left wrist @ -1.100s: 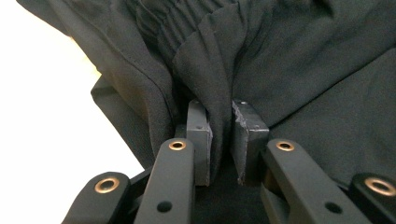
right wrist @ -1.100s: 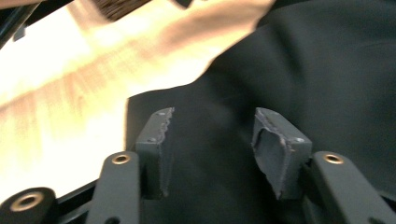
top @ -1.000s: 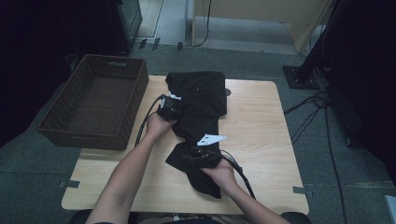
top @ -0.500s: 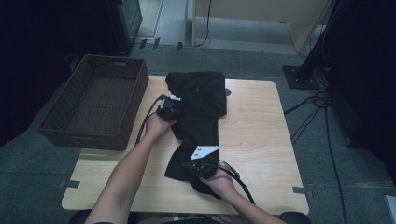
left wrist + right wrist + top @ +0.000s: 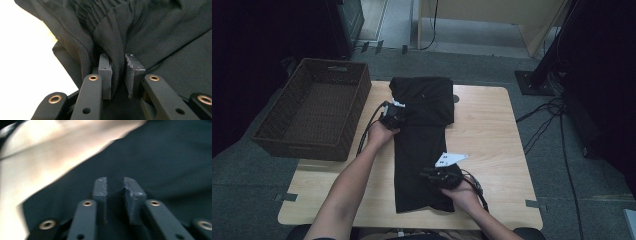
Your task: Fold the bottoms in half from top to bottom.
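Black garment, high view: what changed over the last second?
The right tool drew the black garment's near end toward the person, straightening it, and its jaws have just been opening. The left tool stayed clamped on a fold; the wicker basket stayed put.

The right gripper view is motion-blurred, so whether the black garment (image 5: 160, 157) lies between the jaws is unclear

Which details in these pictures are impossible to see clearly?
- Right gripper view: motion blur; whether any black garment fold lies between the jaws is unclear.
- High view: left gripper tips are lost against the dark cloth.
- High view: the garment's type is unclear, black and folded.
- Wicker basket: its inside is too dark.
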